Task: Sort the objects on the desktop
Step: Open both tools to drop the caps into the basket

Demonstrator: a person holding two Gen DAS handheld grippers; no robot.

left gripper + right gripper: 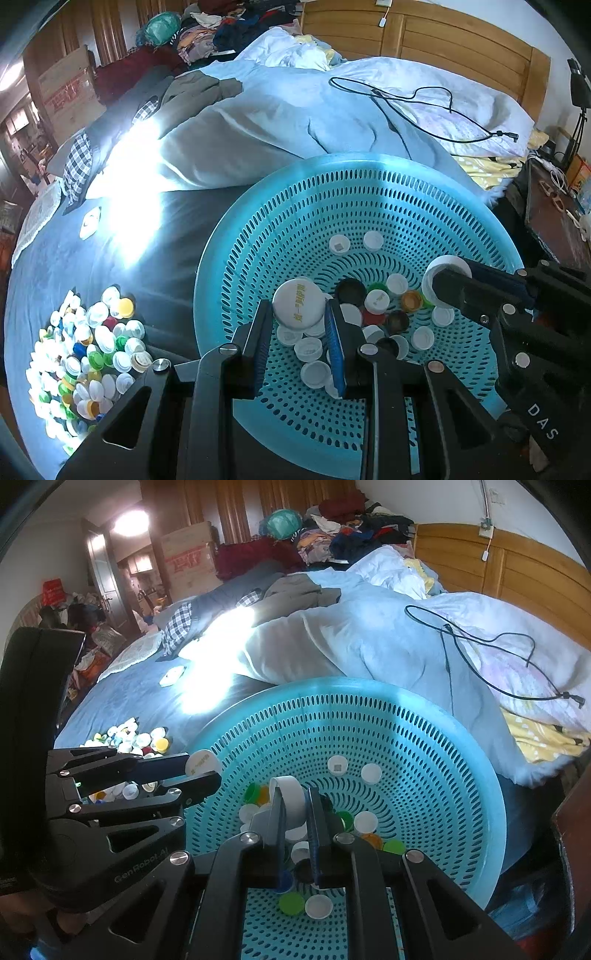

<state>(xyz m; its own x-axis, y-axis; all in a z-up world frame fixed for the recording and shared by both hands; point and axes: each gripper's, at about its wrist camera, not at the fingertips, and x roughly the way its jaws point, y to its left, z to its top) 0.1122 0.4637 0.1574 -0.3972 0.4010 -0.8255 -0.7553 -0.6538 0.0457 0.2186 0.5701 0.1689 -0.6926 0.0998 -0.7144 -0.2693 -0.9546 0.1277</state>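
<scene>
A: Left gripper (300, 314): jaws pinched on a large white cap with yellow print (298, 303), held over the teal perforated basket (258, 229). Loose cap pile (85, 354) lies on the blue bedsheet (55, 266), off to its left.

B: Right gripper (294, 805): clamped on a plain white cap (291, 794), above the caps in the basket bottom.

A: Drop-off step, I judge. Next: open both jaws over the basket.
</scene>
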